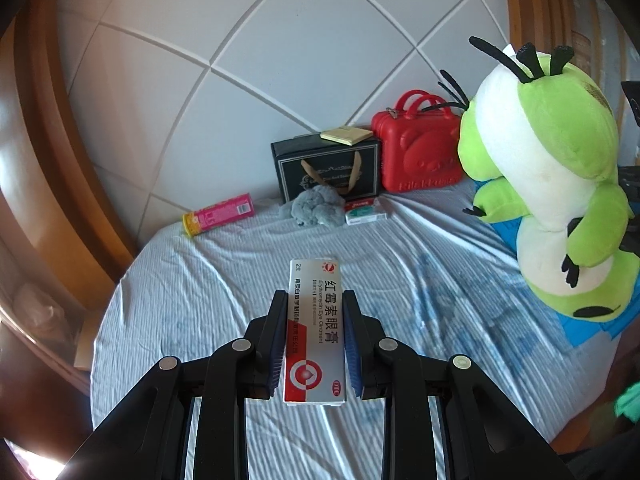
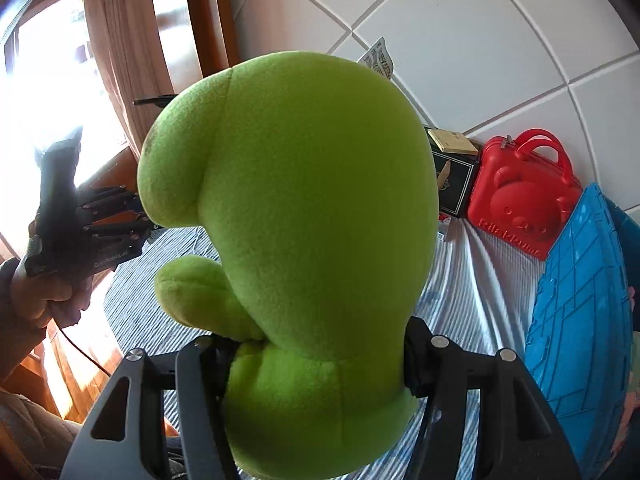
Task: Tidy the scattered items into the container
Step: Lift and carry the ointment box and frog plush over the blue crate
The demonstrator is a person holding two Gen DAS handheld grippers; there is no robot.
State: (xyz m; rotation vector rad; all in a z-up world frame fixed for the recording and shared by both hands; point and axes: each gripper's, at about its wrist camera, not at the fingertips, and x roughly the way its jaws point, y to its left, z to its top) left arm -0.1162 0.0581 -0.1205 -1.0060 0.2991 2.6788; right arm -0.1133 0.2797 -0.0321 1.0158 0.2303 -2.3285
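White padded panels with crossing seams form the wall (image 1: 320, 40) across the top of the left wrist view, above a bed sheet (image 1: 224, 280) with pale blue stripes that spreads over the lower half. Green and white, a big plush frog (image 2: 304, 208) fills the middle of the right wrist view, its lower body squeezed between the jaws of the right gripper (image 2: 316, 364) at the bottom centre, which stand about half open and press into the plush from both sides. In the left wrist view the same toy sits at the right edge, over a blue container (image 2: 576, 312) that lies at the lower right of the right wrist view. A red case (image 1: 416, 152) with a bear face stands at the wall right of centre, touching a black gift box (image 1: 326, 172) with a yellow notepad (image 1: 347, 135) on top. Before the box lie a grey fluffy thing (image 1: 316, 210) and a small green pack (image 1: 365, 212); a pink tube (image 1: 219, 214) lies further left. Nearly closed, the left gripper (image 1: 315, 336) at the bottom centre clamps a silver and red ointment box (image 1: 315, 332) lengthwise above the sheet. A hand (image 2: 48, 296) grips that tool at the left edge of the right wrist view.
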